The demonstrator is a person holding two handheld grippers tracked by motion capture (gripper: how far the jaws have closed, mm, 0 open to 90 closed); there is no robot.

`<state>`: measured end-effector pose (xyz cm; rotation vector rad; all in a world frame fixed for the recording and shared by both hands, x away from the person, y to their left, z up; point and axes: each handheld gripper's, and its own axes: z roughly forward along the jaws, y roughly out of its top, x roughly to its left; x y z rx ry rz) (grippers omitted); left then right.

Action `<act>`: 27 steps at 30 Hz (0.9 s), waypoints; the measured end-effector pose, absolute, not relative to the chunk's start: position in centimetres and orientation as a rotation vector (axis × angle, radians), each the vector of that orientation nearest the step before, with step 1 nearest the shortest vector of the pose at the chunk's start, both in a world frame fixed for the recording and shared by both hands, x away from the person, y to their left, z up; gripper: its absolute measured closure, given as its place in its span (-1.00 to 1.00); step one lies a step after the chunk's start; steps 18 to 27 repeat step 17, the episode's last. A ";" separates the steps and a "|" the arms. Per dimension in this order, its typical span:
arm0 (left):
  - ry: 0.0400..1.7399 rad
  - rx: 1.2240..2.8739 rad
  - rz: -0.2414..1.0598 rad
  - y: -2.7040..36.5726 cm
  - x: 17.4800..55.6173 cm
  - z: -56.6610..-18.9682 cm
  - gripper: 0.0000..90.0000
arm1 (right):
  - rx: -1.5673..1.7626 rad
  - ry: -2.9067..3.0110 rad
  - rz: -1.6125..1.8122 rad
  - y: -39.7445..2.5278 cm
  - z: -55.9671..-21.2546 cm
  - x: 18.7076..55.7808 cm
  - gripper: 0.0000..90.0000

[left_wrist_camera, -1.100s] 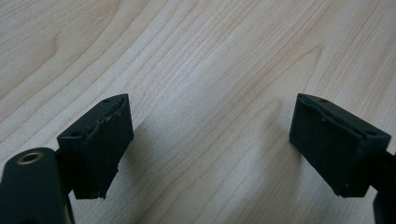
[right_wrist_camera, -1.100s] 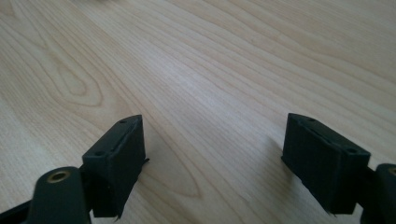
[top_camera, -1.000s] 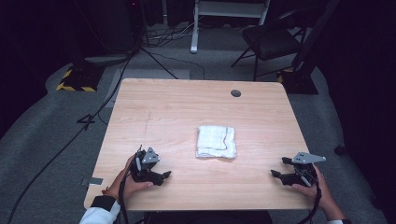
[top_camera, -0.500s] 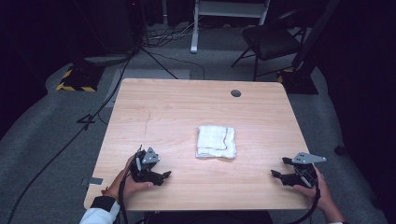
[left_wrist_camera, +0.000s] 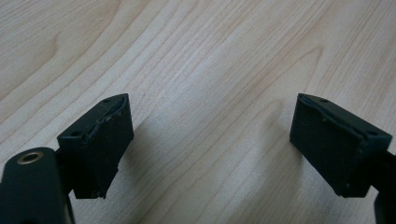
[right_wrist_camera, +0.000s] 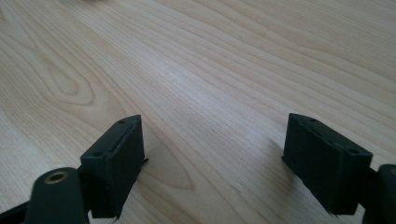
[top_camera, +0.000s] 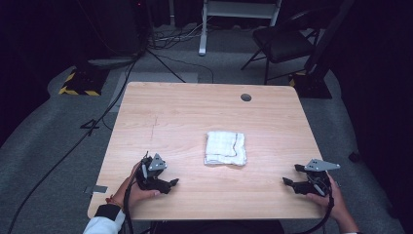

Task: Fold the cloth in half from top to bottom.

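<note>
A folded white cloth [top_camera: 225, 147] lies flat near the middle of the wooden table [top_camera: 195, 112]. My left gripper [top_camera: 171, 184] rests on the table near the front left, held by a hand, well apart from the cloth. Its jaws stand wide open over bare wood in the left gripper view [left_wrist_camera: 210, 154]. My right gripper [top_camera: 289, 178] rests near the front right edge, also held by a hand and away from the cloth. In the right gripper view its jaws [right_wrist_camera: 224, 168] are open with nothing between them.
A round cable hole [top_camera: 246, 97] sits near the table's far right edge. Beyond the table stand a black chair [top_camera: 282, 41] and a white stand [top_camera: 204, 29]; cables [top_camera: 73, 146] run over the grey floor at left.
</note>
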<state>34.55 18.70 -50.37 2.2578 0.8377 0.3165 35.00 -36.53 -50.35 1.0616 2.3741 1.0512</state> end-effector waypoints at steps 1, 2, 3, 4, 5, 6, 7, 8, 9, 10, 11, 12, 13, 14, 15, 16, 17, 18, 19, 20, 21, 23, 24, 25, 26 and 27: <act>0.837 2.258 0.317 18.7 34.6 -50.4 -0.70 | 1.061 2.374 1.051 -36.5 -50.4 35.0 -0.54; 0.837 2.258 0.318 18.7 34.6 -50.4 -0.70 | 1.062 2.374 1.051 -36.5 -50.4 35.0 -0.54; 0.838 2.258 0.317 18.7 34.6 -50.4 -0.70 | 1.061 2.374 1.051 -36.5 -50.4 35.0 -0.54; 0.838 2.258 0.317 18.7 34.6 -50.4 -0.70 | 1.061 2.374 1.051 -36.5 -50.4 35.0 -0.54; 0.838 2.258 0.318 18.7 34.6 -50.4 -0.70 | 1.060 2.373 1.051 -36.5 -50.4 35.0 -0.55; 0.838 2.258 0.316 18.7 34.6 -50.4 -0.70 | 1.061 2.372 1.048 -36.5 -50.4 35.0 -0.56; 0.838 2.258 0.315 18.7 34.5 -50.4 -0.70 | 1.064 2.371 1.048 -36.5 -50.4 35.0 -0.56; 0.837 2.258 0.317 18.7 34.6 -50.4 -0.70 | 1.065 2.371 1.047 -36.5 -50.4 35.0 -0.56; 0.839 2.257 0.315 18.7 34.5 -50.4 -0.70 | 1.064 2.371 1.047 -36.5 -50.4 35.0 -0.56; 0.837 2.258 0.317 18.7 34.6 -50.4 -0.70 | 1.064 2.371 1.047 -36.5 -50.4 35.0 -0.56; 0.837 2.259 0.317 18.7 34.6 -50.4 -0.70 | 1.065 2.371 1.047 -36.5 -50.4 35.0 -0.56; 0.837 2.258 0.317 18.7 34.6 -50.4 -0.70 | 1.064 2.371 1.047 -36.5 -50.4 35.0 -0.56; 0.840 2.256 0.312 18.7 34.6 -50.4 -0.70 | 1.064 2.371 1.047 -36.5 -50.4 35.0 -0.56; 0.839 2.257 0.311 18.7 34.6 -50.4 -0.70 | 1.065 2.371 1.048 -36.5 -50.4 35.0 -0.56; 0.839 2.256 0.309 18.7 34.6 -50.4 -0.70 | 1.065 2.371 1.048 -36.5 -50.4 35.0 -0.56; 0.839 2.256 0.307 18.7 34.6 -50.4 -0.70 | 1.065 2.371 1.048 -36.5 -50.4 35.0 -0.56; 0.838 2.257 0.308 18.7 34.6 -50.4 -0.70 | 1.065 2.371 1.048 -36.5 -50.4 35.0 -0.56; 0.838 2.257 0.308 18.7 34.6 -50.4 -0.70 | 1.065 2.371 1.048 -36.5 -50.4 35.0 -0.56; 0.838 2.257 0.308 18.7 34.6 -50.4 -0.70 | 1.065 2.371 1.048 -36.5 -50.4 35.0 -0.56; 0.838 2.257 0.308 18.7 34.6 -50.4 -0.70 | 1.065 2.371 1.048 -36.5 -50.4 35.0 -0.56; 0.838 2.257 0.308 18.7 34.6 -50.4 -0.70 | 1.065 2.371 1.048 -36.5 -50.4 35.0 -0.56; 0.838 2.257 0.308 18.7 34.6 -50.4 -0.70 | 1.065 2.371 1.048 -36.5 -50.4 35.0 -0.56; 0.838 2.257 0.308 18.7 34.6 -50.4 -0.70 | 1.065 2.371 1.048 -36.5 -50.4 35.0 -0.56; 0.838 2.257 0.308 18.7 34.6 -50.4 -0.70 | 1.065 2.371 1.048 -36.5 -50.4 35.0 -0.56; 0.838 2.257 0.308 18.7 34.6 -50.4 -0.70 | 1.065 2.371 1.048 -36.5 -50.4 35.0 -0.56; 0.838 2.257 0.308 18.7 34.6 -50.4 -0.70 | 1.065 2.371 1.048 -36.5 -50.4 35.0 -0.56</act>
